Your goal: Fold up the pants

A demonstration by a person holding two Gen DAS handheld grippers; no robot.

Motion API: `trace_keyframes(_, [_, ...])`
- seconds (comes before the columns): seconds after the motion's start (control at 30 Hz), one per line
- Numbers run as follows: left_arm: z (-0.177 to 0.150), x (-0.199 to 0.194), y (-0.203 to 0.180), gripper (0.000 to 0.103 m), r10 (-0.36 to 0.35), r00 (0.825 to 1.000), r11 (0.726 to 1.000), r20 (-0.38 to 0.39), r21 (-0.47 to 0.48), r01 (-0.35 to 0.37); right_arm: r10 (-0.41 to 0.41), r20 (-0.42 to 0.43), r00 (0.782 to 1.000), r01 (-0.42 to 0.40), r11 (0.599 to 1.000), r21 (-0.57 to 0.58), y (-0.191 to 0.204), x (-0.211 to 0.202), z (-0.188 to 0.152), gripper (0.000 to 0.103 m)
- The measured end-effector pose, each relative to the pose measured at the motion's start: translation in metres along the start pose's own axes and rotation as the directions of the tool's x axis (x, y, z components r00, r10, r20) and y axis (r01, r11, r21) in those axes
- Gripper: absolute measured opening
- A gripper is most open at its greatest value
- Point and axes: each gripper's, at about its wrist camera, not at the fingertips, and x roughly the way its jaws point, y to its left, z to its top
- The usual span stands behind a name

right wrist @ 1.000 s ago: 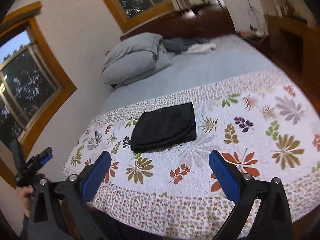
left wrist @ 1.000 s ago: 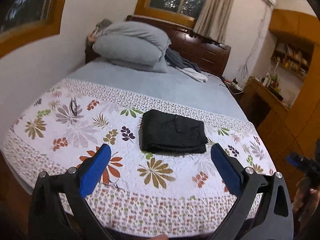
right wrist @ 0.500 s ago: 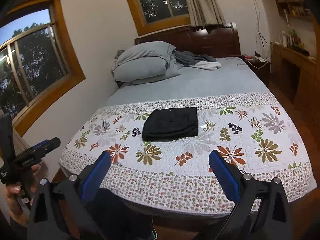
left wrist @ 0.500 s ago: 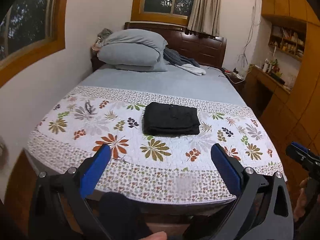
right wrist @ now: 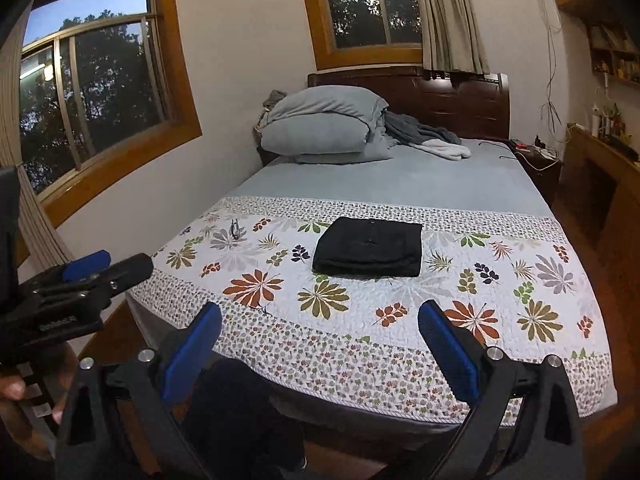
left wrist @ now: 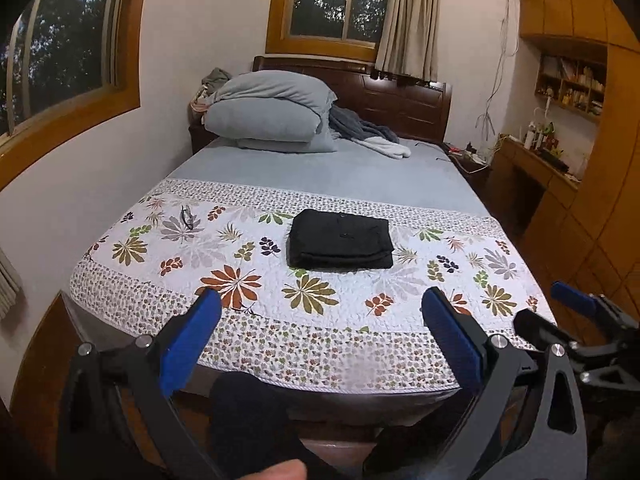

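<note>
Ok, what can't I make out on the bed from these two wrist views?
- Folded black pants: underside and inner layers hidden by the top fold, both views.
- Small dark object on the floral quilt: too small to identify; possibly glasses.
- Near bed edge: partly blocked by the open right gripper and left gripper.

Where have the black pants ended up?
The folded black pants lie near the middle of the floral quilt in both views, right of the eyeglasses, untouched by either tongs.
</note>
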Motion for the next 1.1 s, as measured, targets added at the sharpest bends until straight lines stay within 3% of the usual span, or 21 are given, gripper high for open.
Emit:
trace_keyframes(0.47, [0.002,-0.012,-0.002,0.1,0.066,0.997,0.998,0.034,0.01,-0.066,-0.01,0.0,1.0,0.01,1.0,0.002,0.005,-0.006,-0.005,0.099])
trace_keyframes(0.6, [0.003,-0.011,-0.004,0.1,0.055,0.998,0.998,0.03,0.014,-0.056,-0.009,0.0,1.0,0.009,1.0,0.002,0.004,-0.003,-0.003,0.099])
trace_keyframes(0.87, [0.012,0.006,-0.005,0.1,0.058,0.998,0.998,0.01,0.016,-0.058,0.001,-0.031,1.0,0.0,1.0,0.017,-0.002,0.019,0.002,0.099])
trace_keyframes(1.1, [0.019,0.035,-0.001,0.1,0.07,0.997,0.997,-0.031,0.014,-0.069,-0.046,-0.075,0.996,0.048,0.999,0.017,-0.007,0.042,0.013,0.099])
